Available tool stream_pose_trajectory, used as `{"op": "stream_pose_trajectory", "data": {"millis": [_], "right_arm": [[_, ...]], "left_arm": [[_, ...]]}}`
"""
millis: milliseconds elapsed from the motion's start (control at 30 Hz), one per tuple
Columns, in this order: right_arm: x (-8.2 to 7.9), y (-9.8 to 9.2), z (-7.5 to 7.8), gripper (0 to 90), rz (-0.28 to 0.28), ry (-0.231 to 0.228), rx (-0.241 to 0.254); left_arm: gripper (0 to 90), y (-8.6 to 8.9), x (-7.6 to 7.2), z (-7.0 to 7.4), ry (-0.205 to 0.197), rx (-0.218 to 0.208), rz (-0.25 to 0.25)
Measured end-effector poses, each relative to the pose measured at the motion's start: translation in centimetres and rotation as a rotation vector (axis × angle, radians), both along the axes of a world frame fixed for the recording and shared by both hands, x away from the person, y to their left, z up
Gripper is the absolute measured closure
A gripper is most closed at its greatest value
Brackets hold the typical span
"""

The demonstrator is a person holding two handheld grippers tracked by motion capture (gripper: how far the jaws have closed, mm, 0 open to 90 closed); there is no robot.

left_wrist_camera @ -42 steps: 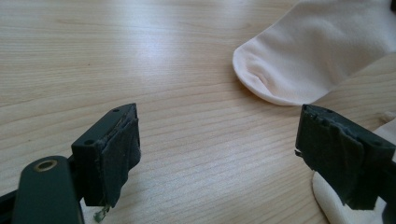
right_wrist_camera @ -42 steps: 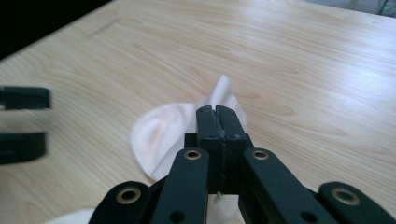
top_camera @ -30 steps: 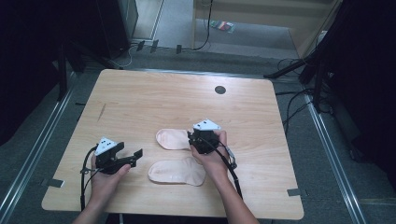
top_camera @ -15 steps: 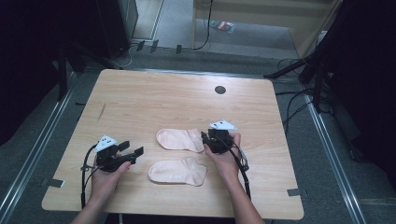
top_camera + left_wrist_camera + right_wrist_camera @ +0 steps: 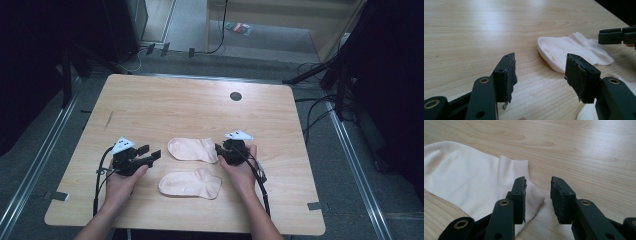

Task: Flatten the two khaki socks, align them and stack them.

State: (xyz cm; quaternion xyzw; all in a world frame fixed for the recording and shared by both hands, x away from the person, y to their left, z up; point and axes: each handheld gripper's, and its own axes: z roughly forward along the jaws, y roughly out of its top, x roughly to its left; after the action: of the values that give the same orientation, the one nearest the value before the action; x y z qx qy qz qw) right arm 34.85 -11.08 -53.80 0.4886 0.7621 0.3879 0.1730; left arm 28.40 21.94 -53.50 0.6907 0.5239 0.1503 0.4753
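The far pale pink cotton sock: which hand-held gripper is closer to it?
Right. The right hand-held gripper sits at the far pale pink cotton sock's cuff; the left hand-held gripper stands apart from its toe.

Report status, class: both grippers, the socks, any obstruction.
Left gripper open, jaws just been closing, nothing between them. Right gripper open at cuff of far sock. Near sock flat on table. Nothing in the way.

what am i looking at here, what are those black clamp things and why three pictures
A person sits at a wooden table holding a two-jaw hand gripper in each hand. The high view looks down from above; the other two come from cameras riding on each gripper. Two pale socks lie on the table: the far sock and the near sock. The left gripper is open on bare wood, its jaws just been closing. The right gripper is open at the far sock's cuff, gripping nothing.
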Motion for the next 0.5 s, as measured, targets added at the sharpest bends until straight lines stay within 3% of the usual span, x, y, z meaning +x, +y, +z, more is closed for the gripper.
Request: {"op": "stream_pose_trajectory", "data": {"millis": [167, 267, 500], "right_arm": [[-0.2, 0.4, -0.3, 66.0, 0.015, -0.009, -0.022], [-0.3, 0.7, -0.5, 66.9, 0.021, -0.005, -0.031], [-0.5, 0.8, -0.9, 71.4, 0.013, -0.017, -0.048]], "left_arm": [[44.2, -0.7, 0.9, -0.2, 0.019, 0.027, -0.010], [44.8, -1.2, 1.2, -0.2, 0.005, 0.061, -0.004], [47.7, -1.9, 2.1, -0.1, 0.014, 0.056, -0.020]]}}
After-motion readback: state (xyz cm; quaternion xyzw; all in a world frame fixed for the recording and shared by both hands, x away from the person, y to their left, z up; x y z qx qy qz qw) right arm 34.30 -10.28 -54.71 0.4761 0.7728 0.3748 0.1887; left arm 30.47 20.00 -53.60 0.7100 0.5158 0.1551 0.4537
